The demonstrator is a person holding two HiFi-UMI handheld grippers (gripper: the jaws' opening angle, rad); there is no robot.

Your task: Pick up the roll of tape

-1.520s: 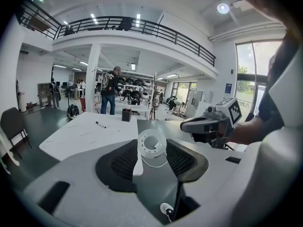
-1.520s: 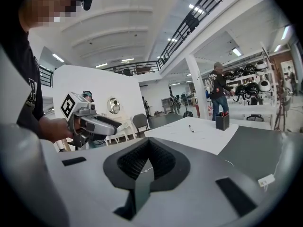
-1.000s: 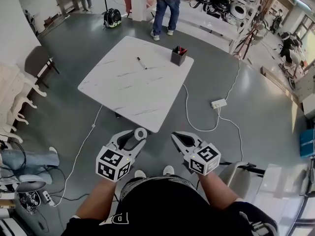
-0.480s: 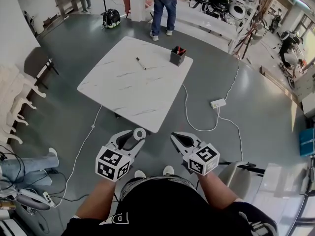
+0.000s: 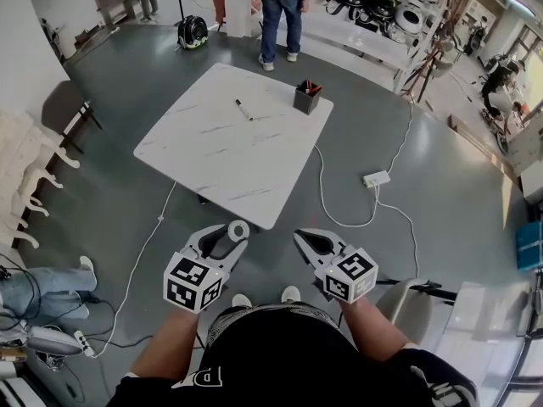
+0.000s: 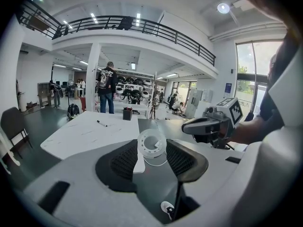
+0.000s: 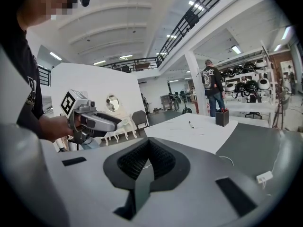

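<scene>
one tape roll (image 6: 151,144) in left gripper (image 5: 232,233)

Table (image 5: 222,155): white, thin grey lines, stood on the grey floor (image 5: 127,83).
Pen (image 5: 244,108): laid near the far edge.
Black box (image 5: 307,97): placed at the far right corner.

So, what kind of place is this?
Probably a large indoor workshop or lab hall: a balcony railing runs overhead, racks of round gear stand at the back, and a power strip lies on the grey floor.
</scene>
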